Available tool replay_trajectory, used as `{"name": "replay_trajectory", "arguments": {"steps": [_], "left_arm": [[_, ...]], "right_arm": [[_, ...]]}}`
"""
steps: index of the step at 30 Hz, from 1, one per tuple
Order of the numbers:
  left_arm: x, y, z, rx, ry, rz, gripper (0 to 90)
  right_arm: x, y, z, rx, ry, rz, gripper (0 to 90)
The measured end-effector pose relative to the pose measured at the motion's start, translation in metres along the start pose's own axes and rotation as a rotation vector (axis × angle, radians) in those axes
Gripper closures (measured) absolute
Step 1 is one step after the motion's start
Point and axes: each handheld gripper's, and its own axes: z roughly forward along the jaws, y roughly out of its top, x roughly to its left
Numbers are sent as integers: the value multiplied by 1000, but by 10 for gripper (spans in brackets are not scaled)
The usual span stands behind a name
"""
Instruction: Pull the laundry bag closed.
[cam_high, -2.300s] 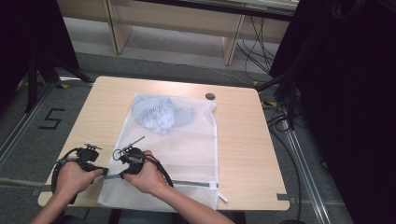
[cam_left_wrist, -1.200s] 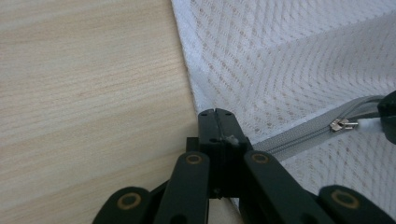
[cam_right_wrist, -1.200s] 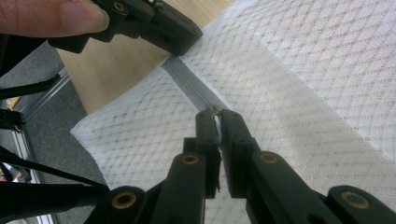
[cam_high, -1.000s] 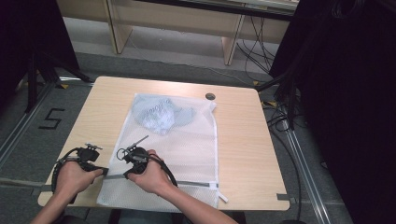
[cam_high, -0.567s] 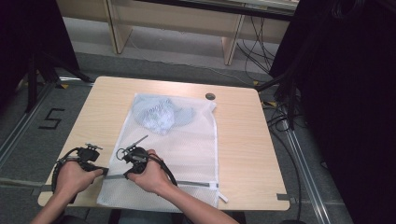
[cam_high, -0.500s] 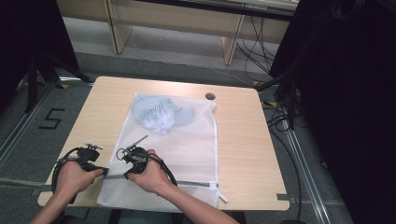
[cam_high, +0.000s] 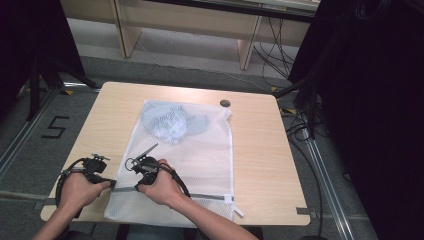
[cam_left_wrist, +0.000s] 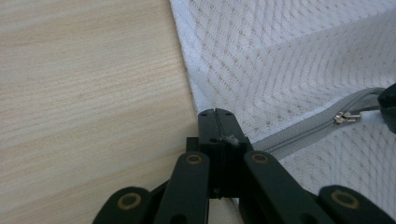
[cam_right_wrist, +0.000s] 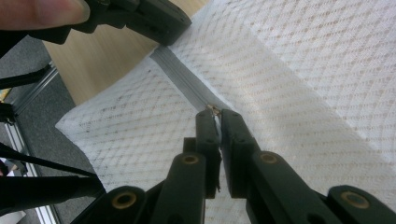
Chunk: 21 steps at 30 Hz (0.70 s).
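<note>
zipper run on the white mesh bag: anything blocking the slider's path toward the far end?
Nothing visible. The right gripper is shut on the small metal zipper slider, while the left gripper pinches the white mesh laundry bag at the zipper's end. The grey zipper track beyond lies flat and bare.

The table (cam_high: 260, 150) has a light wooden top with rounded corners, and a small dark round cap (cam_high: 225, 103) sits near its far edge. It stands on a grey floor (cam_high: 45, 145) where a black number five (cam_high: 55, 127) is marked at the left, and metal rails (cam_high: 325, 175) run along both sides of the table. Behind the table there is pale wooden furniture (cam_high: 190, 20) with black cables (cam_high: 272, 47) hanging beside it, and dark black curtains (cam_high: 370, 90) close the room at the right and the far left.
</note>
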Motion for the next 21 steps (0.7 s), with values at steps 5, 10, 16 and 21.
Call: {"name": "replay_trajectory", "arguments": {"steps": [5,10,16,21], "left_arm": [[1,0,-1,16,2,18,900],[1,0,-1,16,3,18,900],[1,1,-1,21,2,18,900],[0,1,0,13,4,12,900]], "right_arm": [[0,-1,-2,4,3,-8,871],[-1,-2,-3,6,-1,0,871],[-2,-3,-7,26,-15,-1,871],[-4,-2,-10,26,-16,1,871]]}}
